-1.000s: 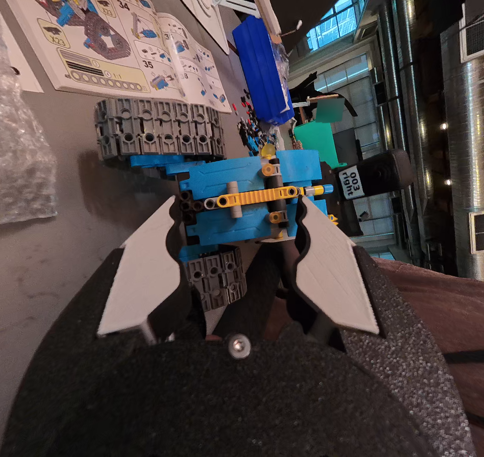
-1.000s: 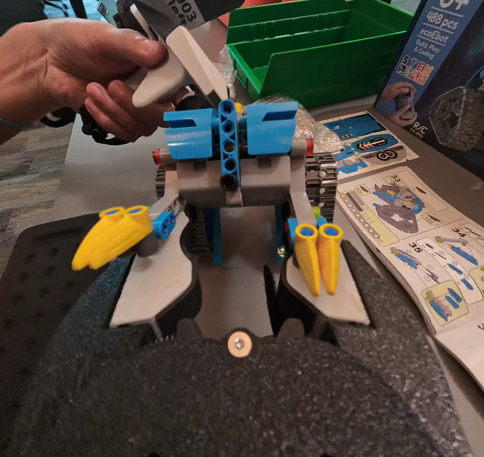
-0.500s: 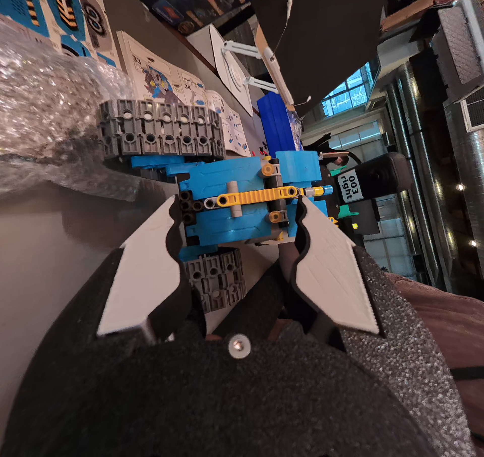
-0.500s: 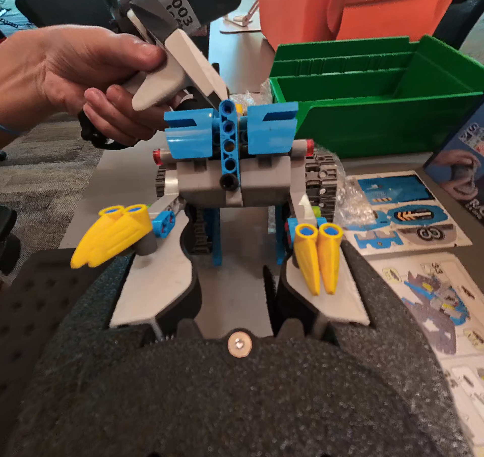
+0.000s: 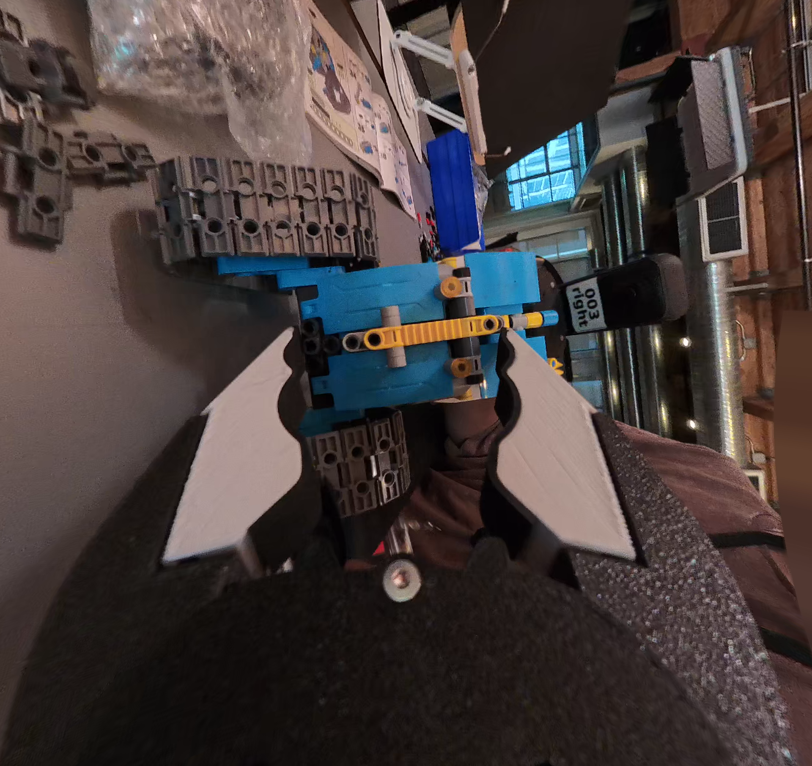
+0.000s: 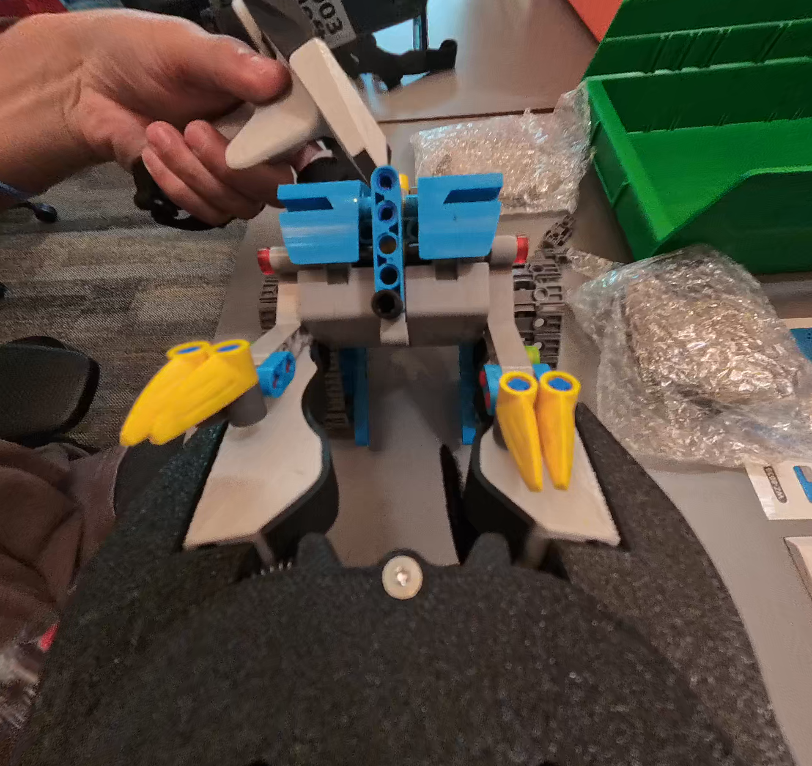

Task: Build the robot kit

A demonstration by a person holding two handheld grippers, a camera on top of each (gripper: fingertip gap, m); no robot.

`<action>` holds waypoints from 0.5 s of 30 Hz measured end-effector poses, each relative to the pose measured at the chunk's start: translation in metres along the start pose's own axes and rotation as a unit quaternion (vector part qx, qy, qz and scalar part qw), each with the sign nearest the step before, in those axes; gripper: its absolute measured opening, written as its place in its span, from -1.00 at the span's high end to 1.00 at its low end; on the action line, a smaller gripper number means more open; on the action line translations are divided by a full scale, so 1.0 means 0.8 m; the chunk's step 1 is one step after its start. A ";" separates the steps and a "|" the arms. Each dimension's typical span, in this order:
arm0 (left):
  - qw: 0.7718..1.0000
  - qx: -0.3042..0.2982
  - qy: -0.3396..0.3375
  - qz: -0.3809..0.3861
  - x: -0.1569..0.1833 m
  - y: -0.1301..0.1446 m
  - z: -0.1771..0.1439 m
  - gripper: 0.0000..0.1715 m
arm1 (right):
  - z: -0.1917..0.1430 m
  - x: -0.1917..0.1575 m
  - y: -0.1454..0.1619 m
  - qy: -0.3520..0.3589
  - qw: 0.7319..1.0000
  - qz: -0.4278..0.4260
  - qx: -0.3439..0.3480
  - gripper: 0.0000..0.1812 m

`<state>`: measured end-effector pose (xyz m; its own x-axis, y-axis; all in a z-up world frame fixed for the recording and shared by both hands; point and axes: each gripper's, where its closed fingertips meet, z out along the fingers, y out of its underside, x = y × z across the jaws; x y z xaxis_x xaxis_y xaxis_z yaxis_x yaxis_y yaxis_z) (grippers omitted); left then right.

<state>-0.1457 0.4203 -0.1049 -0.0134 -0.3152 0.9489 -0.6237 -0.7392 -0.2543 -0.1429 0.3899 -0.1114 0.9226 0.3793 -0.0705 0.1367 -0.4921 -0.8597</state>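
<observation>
Blue-and-grey brick-built tracked vehicle [image 6: 386,270] on grey table [image 6: 391,503], yellow toothed beam [image 5: 430,332] across its body, paired yellow cones [image 6: 538,424] in front. Left gripper [image 5: 397,358] clamps its blue body; right gripper [image 6: 395,393] clamps its front frame. Both carry printed stickers. Bubble wrap [image 6: 685,358], green bin [image 6: 703,130], instruction booklet [image 5: 351,103] nearby.
</observation>
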 end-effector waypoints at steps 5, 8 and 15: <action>1.000 -0.002 0.002 -0.005 -0.007 0.003 -0.003 -0.02 | 0.006 -0.006 0.007 0.005 1.000 0.018 -0.003 0.25; 1.000 0.000 -0.012 0.005 -0.008 0.004 -0.018 -0.03 | 0.015 -0.015 0.000 -0.008 1.000 0.027 -0.001 0.28; 1.000 0.004 0.015 -0.004 -0.016 0.004 -0.039 0.01 | 0.035 -0.023 -0.008 -0.011 0.999 0.025 0.022 0.27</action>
<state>-0.1719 0.4410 -0.1118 -0.0308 -0.2910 0.9562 -0.6172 -0.7470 -0.2472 -0.1705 0.4076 -0.1189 0.9192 0.3736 -0.1242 0.0750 -0.4759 -0.8763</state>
